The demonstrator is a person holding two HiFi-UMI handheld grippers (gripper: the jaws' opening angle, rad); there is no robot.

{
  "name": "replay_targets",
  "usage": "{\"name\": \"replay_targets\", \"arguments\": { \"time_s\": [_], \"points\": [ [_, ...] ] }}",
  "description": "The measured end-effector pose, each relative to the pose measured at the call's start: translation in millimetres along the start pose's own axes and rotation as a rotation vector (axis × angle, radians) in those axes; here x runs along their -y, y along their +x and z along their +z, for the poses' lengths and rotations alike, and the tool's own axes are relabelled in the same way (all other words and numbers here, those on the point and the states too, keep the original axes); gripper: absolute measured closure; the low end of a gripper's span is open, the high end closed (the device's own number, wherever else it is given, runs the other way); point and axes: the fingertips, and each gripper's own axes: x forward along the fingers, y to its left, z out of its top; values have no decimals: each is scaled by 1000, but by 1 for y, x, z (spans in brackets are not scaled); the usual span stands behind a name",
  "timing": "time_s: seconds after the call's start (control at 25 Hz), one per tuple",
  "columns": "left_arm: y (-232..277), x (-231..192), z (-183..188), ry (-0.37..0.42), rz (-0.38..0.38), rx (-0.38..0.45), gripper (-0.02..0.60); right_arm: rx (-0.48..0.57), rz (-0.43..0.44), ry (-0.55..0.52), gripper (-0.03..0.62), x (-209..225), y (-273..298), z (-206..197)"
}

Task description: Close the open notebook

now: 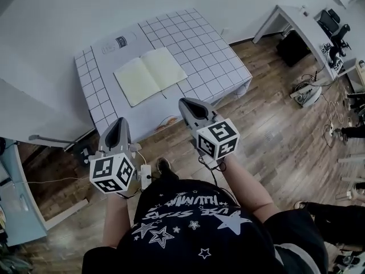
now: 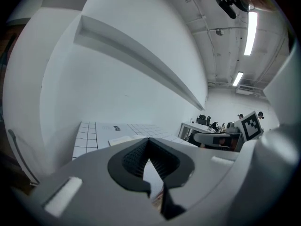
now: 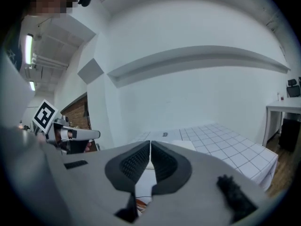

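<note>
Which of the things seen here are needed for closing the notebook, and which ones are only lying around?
Belongs to the job:
- open notebook
- checked table under it
- left hand-held gripper and right hand-held gripper, both shut and empty

Just lying about:
- white desk
- black box under that desk
- cables and gear on the floor

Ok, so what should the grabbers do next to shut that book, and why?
Probably reach the right gripper forward toward the nearer page of the open notebook. Both it and the left gripper are not yet over the notebook, with jaws together and empty. The notebook lies flat and open on the table, with nothing touching it.
</note>
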Motion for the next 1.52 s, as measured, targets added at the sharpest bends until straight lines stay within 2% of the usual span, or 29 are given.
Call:
{"name": "replay_targets", "arguments": {
  "time_s": [0.36,0.56,0.6,0.68,0.84,1.12,1.32,1.52],
  "points": [
    [37,-41,-1,-46,57,-52,574,-139,67,-159,577,15,83,-14],
    [51,-48,-11,-47,122,-81,574,-234,184,-341,576,13,117,-39],
    [53,-50,-12,-55,143,-85,574,-250,217,-373,566,13,124,-45],
    [54,-50,-14,-82,186,-89,574,-285,294,-439,502,9,135,-58],
    [56,-53,-21,-97,264,-82,574,-368,430,-644,470,4,150,-88],
    [55,-58,-39,-127,361,-109,574,-448,595,-1057,450,-3,166,-133],
    [52,-60,-46,-153,400,-111,574,-500,618,-1267,445,0,176,-155],
    [50,-65,-51,-169,429,-100,574,-508,615,-1354,445,-1,179,-160]
  ]
}}
